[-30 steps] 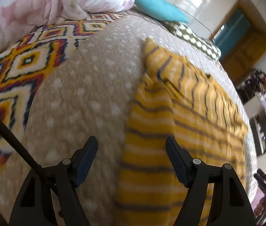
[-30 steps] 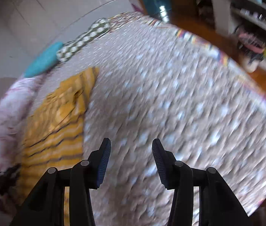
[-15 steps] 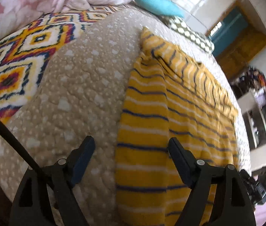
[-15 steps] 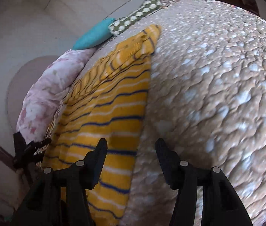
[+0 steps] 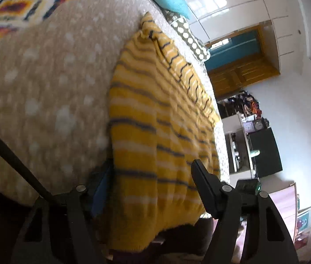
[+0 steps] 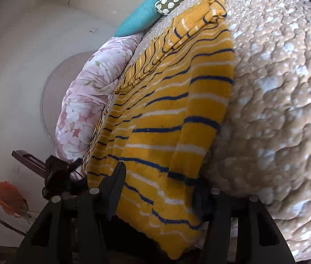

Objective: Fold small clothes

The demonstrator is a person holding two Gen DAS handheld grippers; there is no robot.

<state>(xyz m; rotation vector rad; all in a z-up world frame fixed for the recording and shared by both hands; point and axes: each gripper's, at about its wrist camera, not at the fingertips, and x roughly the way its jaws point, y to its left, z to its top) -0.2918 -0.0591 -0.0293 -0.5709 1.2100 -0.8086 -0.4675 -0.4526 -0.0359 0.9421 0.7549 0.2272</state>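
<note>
Sweater (image 5: 155, 132) lies flat on the bedspread (image 5: 45, 88), lengthwise, near hem hanging just over the bed edge. Left gripper (image 5: 151, 187) at the hem's left corner, fingers wide, one either side of the cloth. Right gripper (image 6: 159, 187) at the hem's right corner, likewise straddling it. Beyond the sweater's far end: two pillows (image 6: 140, 19) side by side. Quilt (image 6: 89, 96) bunched left of the sweater. Cabinet (image 5: 261, 149) off the bed's right side.
</note>
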